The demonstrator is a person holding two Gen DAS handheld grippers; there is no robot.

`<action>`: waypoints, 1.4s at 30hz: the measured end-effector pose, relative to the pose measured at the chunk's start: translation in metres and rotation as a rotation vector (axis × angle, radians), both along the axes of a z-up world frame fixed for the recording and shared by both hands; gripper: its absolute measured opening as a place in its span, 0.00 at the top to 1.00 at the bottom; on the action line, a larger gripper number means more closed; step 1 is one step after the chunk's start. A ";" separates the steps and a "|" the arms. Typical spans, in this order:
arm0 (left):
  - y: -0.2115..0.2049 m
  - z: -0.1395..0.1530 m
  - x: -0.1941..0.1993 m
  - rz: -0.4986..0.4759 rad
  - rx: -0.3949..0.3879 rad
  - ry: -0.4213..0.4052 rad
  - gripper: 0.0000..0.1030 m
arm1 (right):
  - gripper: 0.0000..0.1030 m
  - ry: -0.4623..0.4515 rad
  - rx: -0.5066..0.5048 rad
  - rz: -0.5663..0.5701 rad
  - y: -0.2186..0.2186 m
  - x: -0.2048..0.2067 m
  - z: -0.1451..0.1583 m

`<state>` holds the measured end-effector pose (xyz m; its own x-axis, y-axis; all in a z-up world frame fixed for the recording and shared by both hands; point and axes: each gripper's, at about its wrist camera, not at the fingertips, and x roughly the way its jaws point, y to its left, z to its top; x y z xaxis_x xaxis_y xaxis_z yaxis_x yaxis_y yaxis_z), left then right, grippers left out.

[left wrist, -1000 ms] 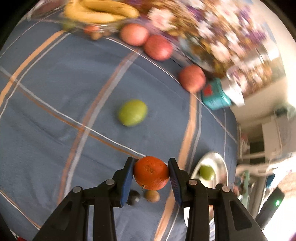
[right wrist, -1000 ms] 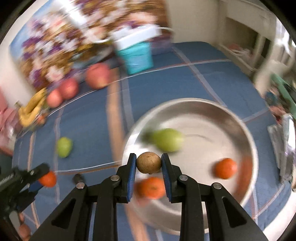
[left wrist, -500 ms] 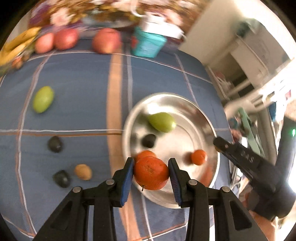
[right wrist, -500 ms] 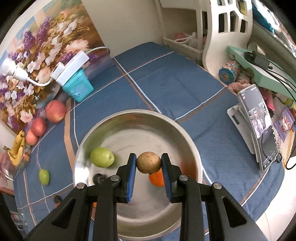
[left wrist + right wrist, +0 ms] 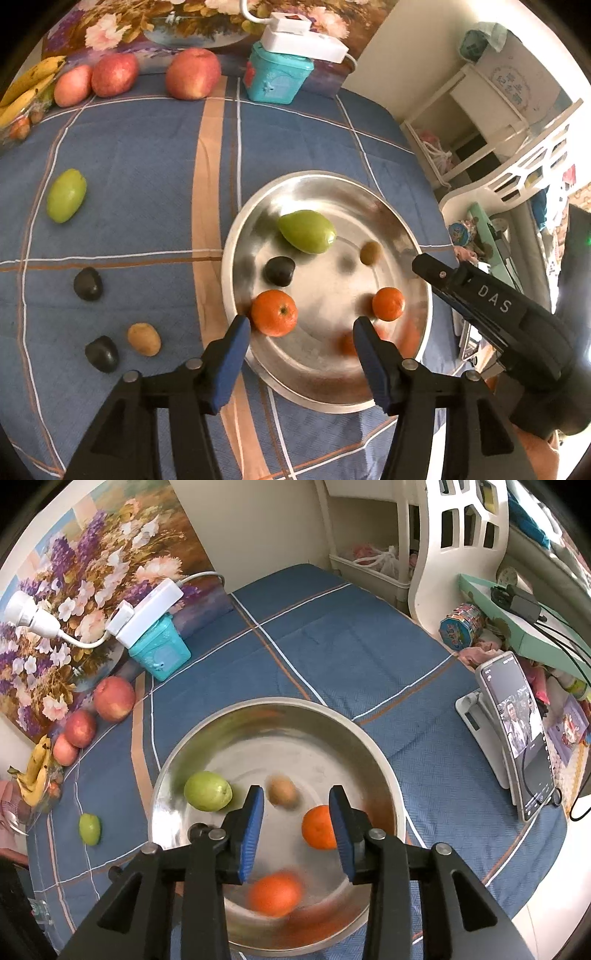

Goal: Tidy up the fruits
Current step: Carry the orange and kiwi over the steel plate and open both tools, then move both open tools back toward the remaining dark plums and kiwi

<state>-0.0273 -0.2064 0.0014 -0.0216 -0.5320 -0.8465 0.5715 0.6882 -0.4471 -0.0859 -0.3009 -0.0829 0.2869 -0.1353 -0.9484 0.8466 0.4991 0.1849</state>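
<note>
Steel is the material of the bowl [image 5: 373, 192], and it sits in the centre of the left wrist view on the blue checked cloth [image 5: 140, 155]. Inside it you can see a large green fruit [image 5: 307, 231], a dark fruit [image 5: 279, 270], a small brown fruit [image 5: 370, 252] and two sharp oranges [image 5: 274, 312], with one more blurred orange patch near the lower rim. I think the blur means fruit is moving in the bowl, as if just released.

Your left gripper [image 5: 299, 332] has its jaws wide apart and holds nothing; it hangs over the near rim, which suits a drop into the bowl. Your right gripper [image 5: 296, 821] is also spread and empty, directly above the bowl, with the brown fruit [image 5: 282, 791] blurred just beyond its fingers.

Several fruits are not yet collected, so I judge the task about half done. Only the left wrist view shows two dark fruits [image 5: 88, 283] and a brown one [image 5: 144, 338] at the lower left of the frame. Both views show the small green fruit [image 5: 66, 195], the three red apples [image 5: 192, 73] and the bananas [image 5: 22, 92] at the far edge.

Only the right wrist view shows the phone on its stand [image 5: 517, 734] at the right of the frame.
</note>
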 end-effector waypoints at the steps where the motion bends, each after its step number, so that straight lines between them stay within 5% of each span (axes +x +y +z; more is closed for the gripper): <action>1: 0.001 -0.001 0.002 0.007 0.004 0.002 0.38 | 0.63 0.002 0.003 -0.001 0.000 0.000 -0.001; 6: 0.013 -0.006 0.015 0.067 0.052 -0.008 0.22 | 0.43 0.011 0.009 0.001 0.001 0.001 -0.004; 13: 0.038 -0.007 0.043 0.214 0.144 -0.083 0.00 | 0.29 0.027 -0.008 0.025 0.005 0.007 -0.004; 20: 0.076 0.005 0.074 0.341 0.190 -0.170 0.00 | 0.15 0.070 -0.054 0.119 0.026 0.028 -0.003; 23: 0.089 0.001 0.086 0.381 0.206 -0.160 0.00 | 0.14 0.074 -0.069 0.164 0.040 0.039 -0.003; 26: 0.102 -0.001 0.092 0.402 0.223 -0.155 0.00 | 0.03 0.075 -0.081 0.225 0.060 0.053 -0.003; 42: 0.174 0.014 0.114 0.496 0.257 -0.254 0.00 | 0.03 0.025 -0.127 0.413 0.147 0.100 0.022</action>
<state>0.0867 -0.0324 0.0158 0.3957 -0.2046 -0.8953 0.2220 0.9673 -0.1229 0.0142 -0.1544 -0.0614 0.3186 -0.1304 -0.9389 0.5745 0.8144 0.0819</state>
